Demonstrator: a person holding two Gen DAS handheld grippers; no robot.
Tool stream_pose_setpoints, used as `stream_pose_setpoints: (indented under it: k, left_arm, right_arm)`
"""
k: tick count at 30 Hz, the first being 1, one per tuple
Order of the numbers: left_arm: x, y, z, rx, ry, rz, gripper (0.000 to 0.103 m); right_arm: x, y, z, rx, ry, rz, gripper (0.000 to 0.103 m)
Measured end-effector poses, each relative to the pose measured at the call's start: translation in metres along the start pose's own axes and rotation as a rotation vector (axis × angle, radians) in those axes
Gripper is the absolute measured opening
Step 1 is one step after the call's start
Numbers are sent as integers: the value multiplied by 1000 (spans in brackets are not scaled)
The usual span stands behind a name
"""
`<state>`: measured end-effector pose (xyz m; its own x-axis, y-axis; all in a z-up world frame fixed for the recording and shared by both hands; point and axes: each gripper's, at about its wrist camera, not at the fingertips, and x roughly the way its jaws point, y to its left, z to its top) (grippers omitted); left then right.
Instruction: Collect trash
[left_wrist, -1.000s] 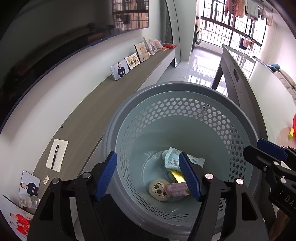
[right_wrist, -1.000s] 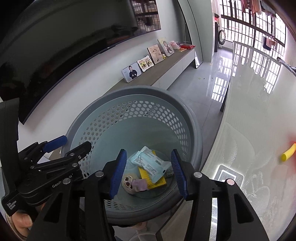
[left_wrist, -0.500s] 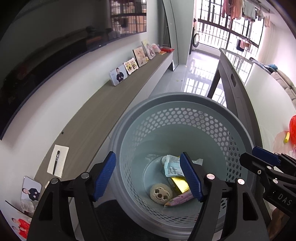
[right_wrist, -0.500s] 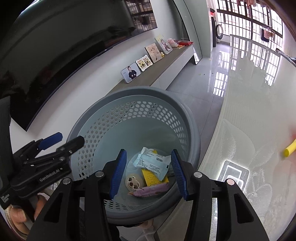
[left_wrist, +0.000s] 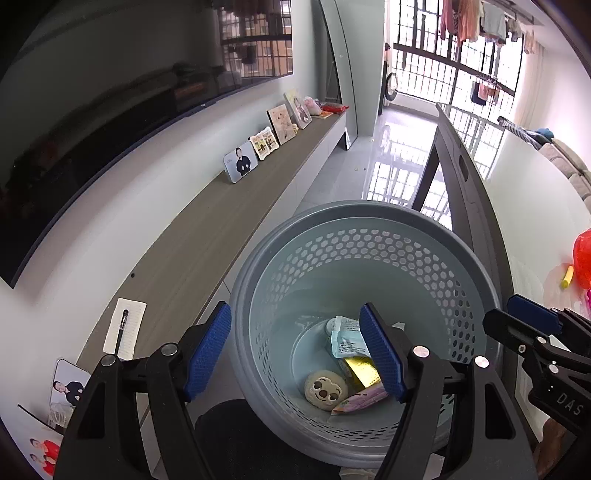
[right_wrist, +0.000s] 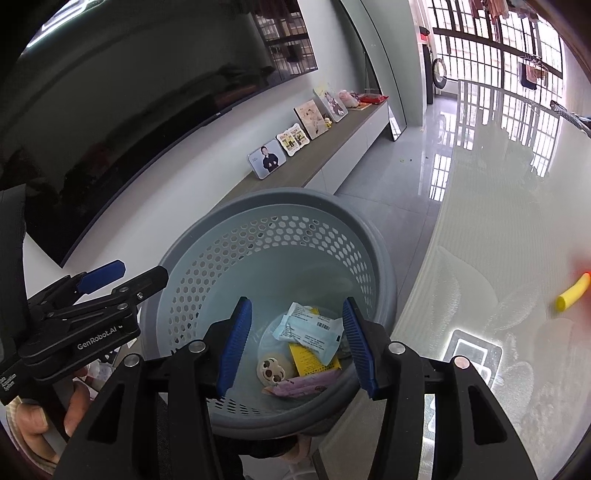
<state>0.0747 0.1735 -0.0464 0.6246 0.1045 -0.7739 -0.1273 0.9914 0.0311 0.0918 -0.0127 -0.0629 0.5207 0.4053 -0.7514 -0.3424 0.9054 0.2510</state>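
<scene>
Left wrist view: the left gripper (left_wrist: 295, 350) is hanging with jaws apart and empty above the grey basket (left_wrist: 369, 218), now sitting lower than 1 second ago; the pink wrapper (left_wrist: 360, 400) is lying flatter at 6 o'clock of the floor. Right wrist view: the right gripper (right_wrist: 297, 345) is hovering, jaws parted, empty; the blue packet (right_wrist: 310, 330) is lying at 12 o'clock.

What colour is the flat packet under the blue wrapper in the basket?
Yellow. The packet in the basket shows best in the right wrist view.
</scene>
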Motion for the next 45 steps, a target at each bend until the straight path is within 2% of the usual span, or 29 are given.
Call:
stream_pose_setpoints:
  k: [7,11,22,29,36,39,42,45]
  left_arm:
    - [-18,-21,-1,16,-25,-15,76]
    - [-25,-41,0,38,-34,-43,78]
    - [-35,-124,-5,136,-39,-169,80]
    - [-38,-189,-7,213,-24,-240,80]
    - [-38,-234,-7,265,-7,-272,82]
    - [-33,-247,-6,283,4,-271,82]
    - [-29,-261,-4,293,21,-268,82]
    - [-21,-268,0,300,33,-260,83]
  right_arm:
    - [-37,-14,-16,31,-46,-19,51]
    - [-66,-33,-32,60,-81,-59,52]
    - [-150,-117,-87,218,-145,-292,52]
    - [-179,-168,-106,311,-164,-391,54]
    - [-183,-210,-104,334,-150,-400,59]
    - [-181,-220,-101,334,-146,-389,59]
    - [-178,-228,-99,337,-135,-374,66]
    - [-173,-234,-94,342,-124,-358,67]
